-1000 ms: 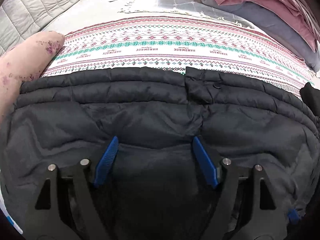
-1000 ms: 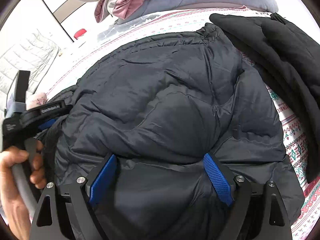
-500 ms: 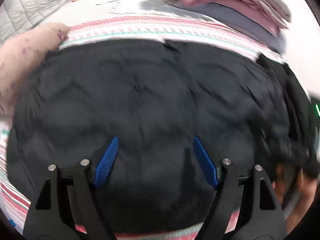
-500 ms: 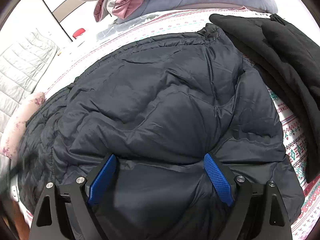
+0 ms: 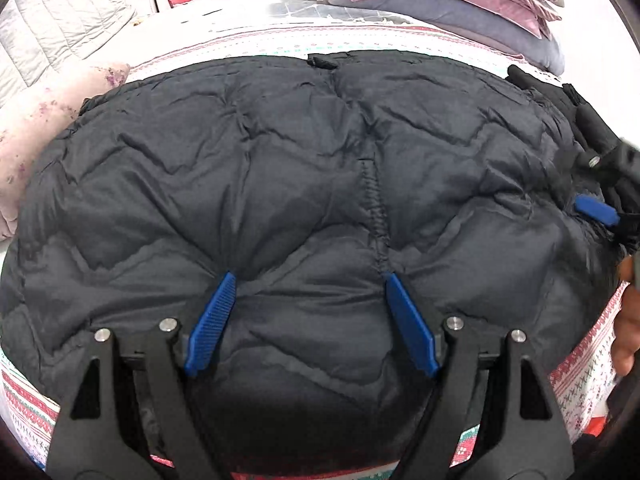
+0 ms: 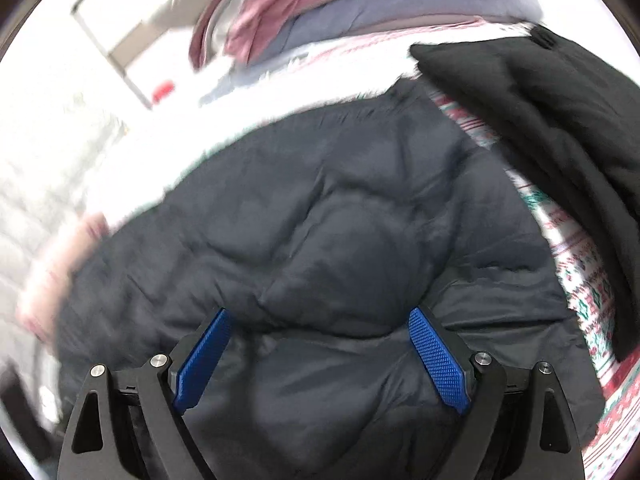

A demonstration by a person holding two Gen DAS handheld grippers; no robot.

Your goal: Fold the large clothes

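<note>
Under both spread grippers, left gripper (image 5: pixel 308 280) and right gripper (image 6: pixel 318 314): dark quilted puffer jacket (image 5: pixel 304 168), nothing pinched; black garment (image 6: pixel 560 128) beyond right.

Dark grey quilted jacket (image 5: pixel 304 184), red-green patterned white bedspread (image 5: pixel 304 42)

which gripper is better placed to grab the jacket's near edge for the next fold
Left, probably: the left gripper sits open and centred over the puffer jacket beside its seam. The right gripper view is blurred.
</note>
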